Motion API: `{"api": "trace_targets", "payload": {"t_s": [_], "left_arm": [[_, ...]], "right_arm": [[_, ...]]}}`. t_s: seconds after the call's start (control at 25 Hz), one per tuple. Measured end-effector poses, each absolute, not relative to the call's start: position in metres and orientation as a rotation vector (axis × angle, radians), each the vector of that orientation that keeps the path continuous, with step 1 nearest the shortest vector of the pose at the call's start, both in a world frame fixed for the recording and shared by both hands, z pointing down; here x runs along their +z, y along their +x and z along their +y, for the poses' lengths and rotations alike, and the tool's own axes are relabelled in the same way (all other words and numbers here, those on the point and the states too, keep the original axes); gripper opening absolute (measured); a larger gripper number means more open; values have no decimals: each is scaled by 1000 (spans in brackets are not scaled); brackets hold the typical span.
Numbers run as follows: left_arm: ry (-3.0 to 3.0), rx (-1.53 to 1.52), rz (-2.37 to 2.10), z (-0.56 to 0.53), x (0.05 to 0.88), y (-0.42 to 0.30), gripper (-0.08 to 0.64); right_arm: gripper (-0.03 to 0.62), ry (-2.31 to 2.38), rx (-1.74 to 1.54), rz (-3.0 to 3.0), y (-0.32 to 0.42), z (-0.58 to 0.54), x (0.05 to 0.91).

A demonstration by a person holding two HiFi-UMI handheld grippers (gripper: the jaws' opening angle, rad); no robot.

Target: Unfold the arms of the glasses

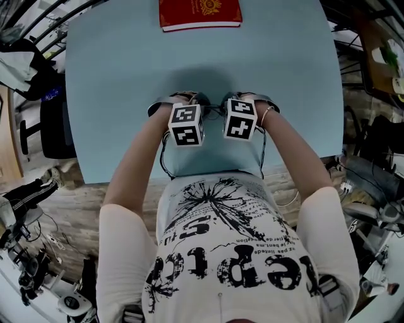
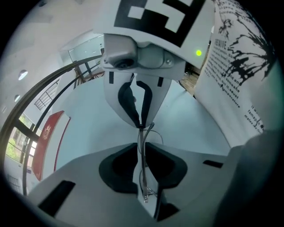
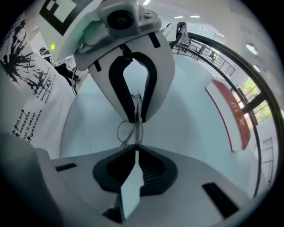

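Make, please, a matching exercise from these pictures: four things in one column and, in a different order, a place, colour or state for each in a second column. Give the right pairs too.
Things:
1. book
2. glasses
3. table
4. shirt

Descriptions:
a. light blue
b. white with black print
c. red, lying at the table's far edge
d. gripped by the left gripper and the right gripper at once

Pairs: 1-c, 2-d, 3-a, 4-b
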State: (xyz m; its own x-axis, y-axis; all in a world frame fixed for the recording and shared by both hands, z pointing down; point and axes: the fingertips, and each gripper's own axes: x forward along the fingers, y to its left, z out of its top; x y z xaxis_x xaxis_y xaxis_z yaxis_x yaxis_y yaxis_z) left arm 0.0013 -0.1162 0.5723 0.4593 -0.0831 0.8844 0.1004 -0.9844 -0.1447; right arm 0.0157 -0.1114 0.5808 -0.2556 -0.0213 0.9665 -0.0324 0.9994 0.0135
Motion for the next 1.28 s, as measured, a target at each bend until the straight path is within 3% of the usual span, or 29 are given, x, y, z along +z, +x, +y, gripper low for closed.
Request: {"api": "trace_targets", "payload": {"t_s": [0.24,1.28], "left_arm": [[-2504,-1505,-45,-107,579,7,40],[-2743,-1271,42,-98,552,1,29]], "right_arm": [[35,42,63,-1826,19,-109,584],[35,67,95,-1811,33,-99,586]]}}
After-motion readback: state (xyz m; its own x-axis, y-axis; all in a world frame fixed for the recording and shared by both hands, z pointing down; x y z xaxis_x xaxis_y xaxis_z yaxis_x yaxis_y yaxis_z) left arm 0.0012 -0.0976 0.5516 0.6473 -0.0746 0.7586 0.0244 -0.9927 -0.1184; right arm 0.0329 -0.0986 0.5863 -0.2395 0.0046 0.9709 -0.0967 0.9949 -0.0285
